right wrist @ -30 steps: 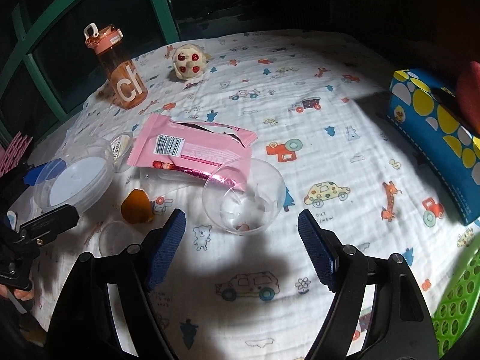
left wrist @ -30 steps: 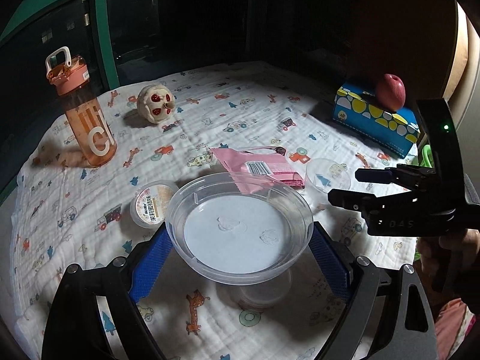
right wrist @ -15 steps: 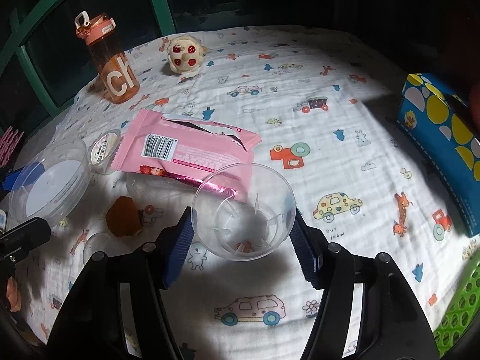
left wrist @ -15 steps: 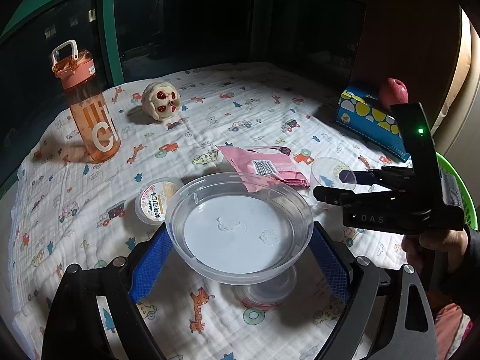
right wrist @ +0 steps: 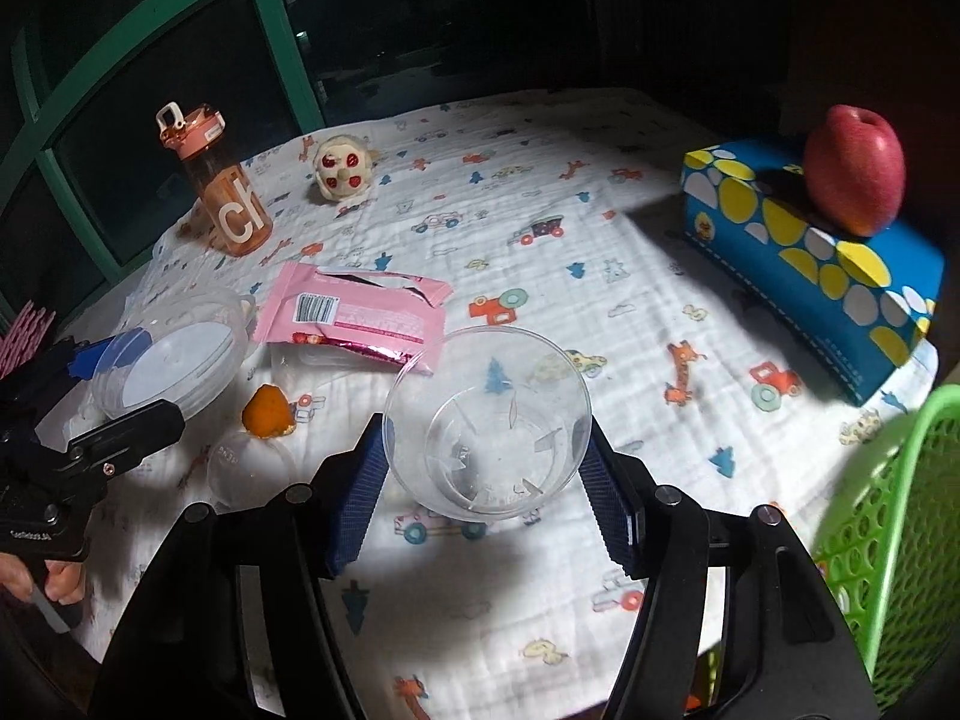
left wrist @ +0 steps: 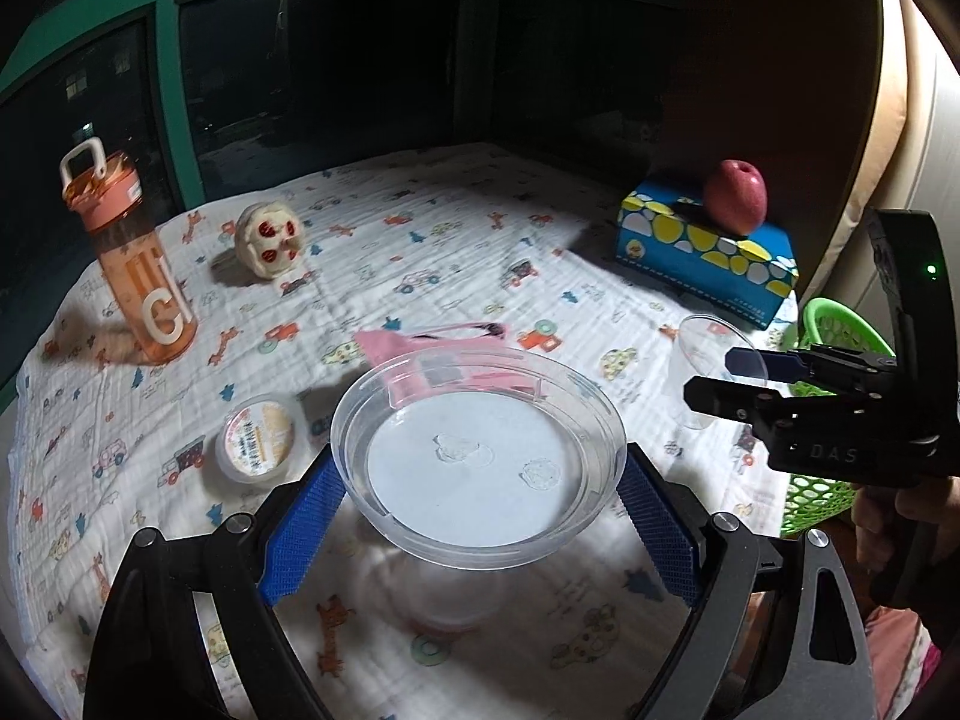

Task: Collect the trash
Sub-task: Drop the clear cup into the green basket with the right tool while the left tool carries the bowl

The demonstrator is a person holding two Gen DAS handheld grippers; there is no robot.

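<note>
The bowl (left wrist: 480, 462) covers the near half of the pink wrapper (left wrist: 432, 354), blurred at its 12 o'clock. The green basket (right wrist: 888, 540) is cut by the right wrist view's edge at 4 o'clock. Print on the small tub (left wrist: 258, 435) is too small to read. The right tool (left wrist: 744, 375) overlaps the cup (left wrist: 699, 360).

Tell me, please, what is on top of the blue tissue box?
A red apple rests on the blue tissue box, toward its far end. The box's opening under the apple cannot be seen.
</note>
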